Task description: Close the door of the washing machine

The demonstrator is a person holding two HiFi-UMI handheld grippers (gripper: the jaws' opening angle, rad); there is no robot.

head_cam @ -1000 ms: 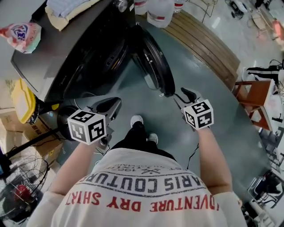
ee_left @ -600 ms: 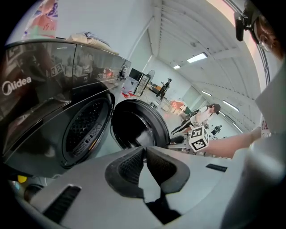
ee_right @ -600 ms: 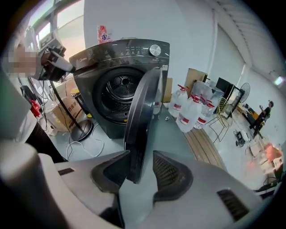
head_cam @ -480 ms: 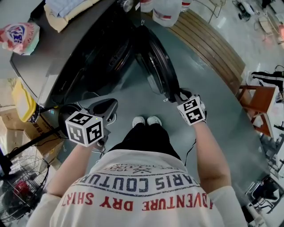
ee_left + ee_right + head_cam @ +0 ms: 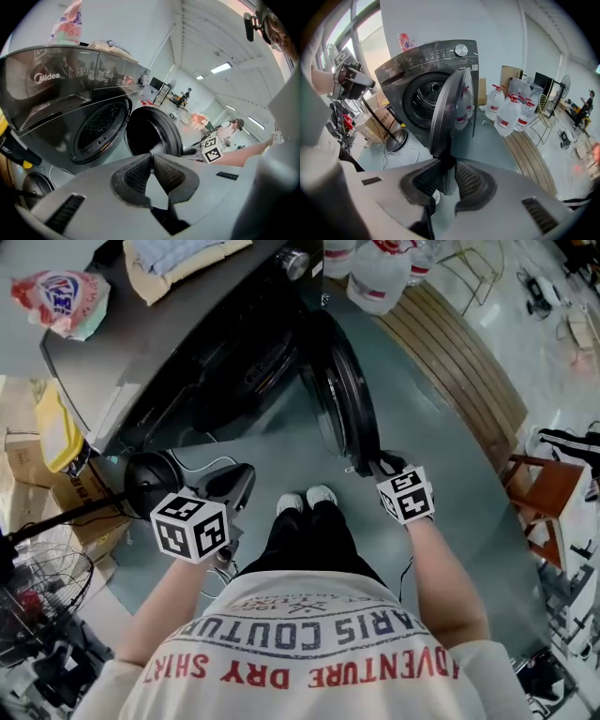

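Note:
The dark grey washing machine (image 5: pixel 187 343) stands at the upper left with its round door (image 5: pixel 342 395) swung wide open. My right gripper (image 5: pixel 372 465) is at the door's free edge. In the right gripper view the door rim (image 5: pixel 447 108) runs down between the pads, and the jaws of my right gripper (image 5: pixel 446 176) are closing on it. My left gripper (image 5: pixel 239 486) hangs low in front of the machine, apart from it. In the left gripper view my left gripper (image 5: pixel 152 161) is shut with nothing held, facing the drum opening (image 5: pixel 101 126) and the door (image 5: pixel 154 136).
Large water bottles (image 5: pixel 380 277) stand beyond the door beside a wooden slatted board (image 5: pixel 459 343). A brown stool (image 5: pixel 544 498) is at the right. Left of the machine are cardboard boxes (image 5: pixel 75 502), a round black object with cables (image 5: pixel 150 479) and a fan (image 5: pixel 37 601). A bag (image 5: pixel 61 298) lies on top.
My right gripper has come down to the door's free edge and its jaws have narrowed around the rim. The left gripper has stayed nearly where it was.

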